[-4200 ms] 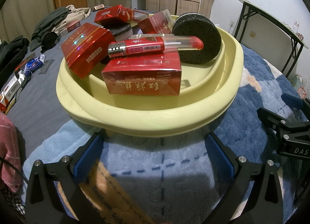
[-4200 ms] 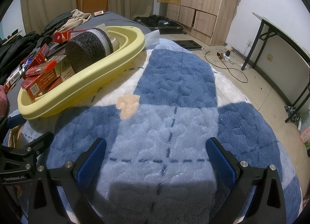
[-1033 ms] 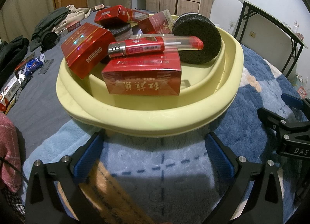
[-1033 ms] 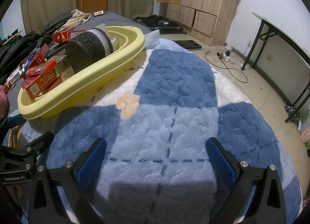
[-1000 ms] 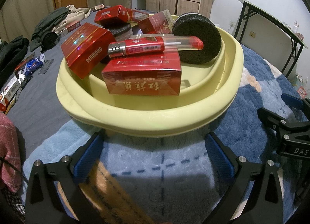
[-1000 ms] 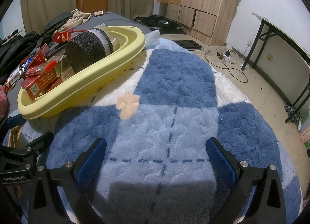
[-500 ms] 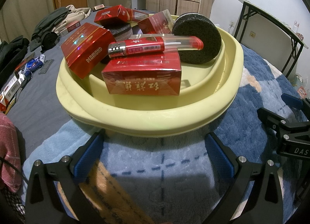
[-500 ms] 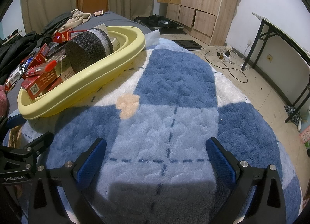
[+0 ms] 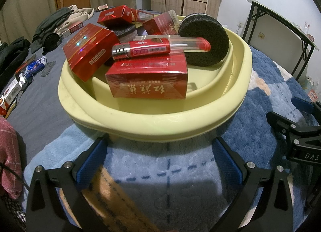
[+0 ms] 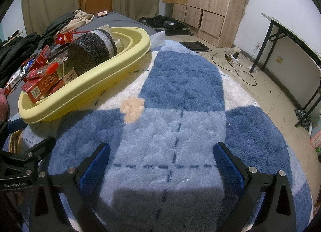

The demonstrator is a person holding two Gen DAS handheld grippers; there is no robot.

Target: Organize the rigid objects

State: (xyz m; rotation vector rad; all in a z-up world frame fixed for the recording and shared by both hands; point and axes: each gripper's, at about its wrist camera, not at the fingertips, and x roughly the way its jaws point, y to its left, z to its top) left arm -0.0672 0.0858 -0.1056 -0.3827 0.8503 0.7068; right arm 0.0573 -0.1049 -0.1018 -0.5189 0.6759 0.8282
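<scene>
Left wrist view: my left hand-held gripper [image 9: 162, 159] hangs spread and empty before the yellow basin [image 9: 156, 125] on the bed's blue blanket [image 9: 166, 173], a lighter [image 9: 160, 48] lying atop its red boxes [image 9: 148, 83]. My right hand-held gripper [image 10: 164, 161], also spread, holds nothing. Likely next: choosing a first pick. The basin's floor is hidden.

No change recorded: yellow basin [image 9: 152, 125], its contents, and both open grippers held identical positions across all views.
</scene>
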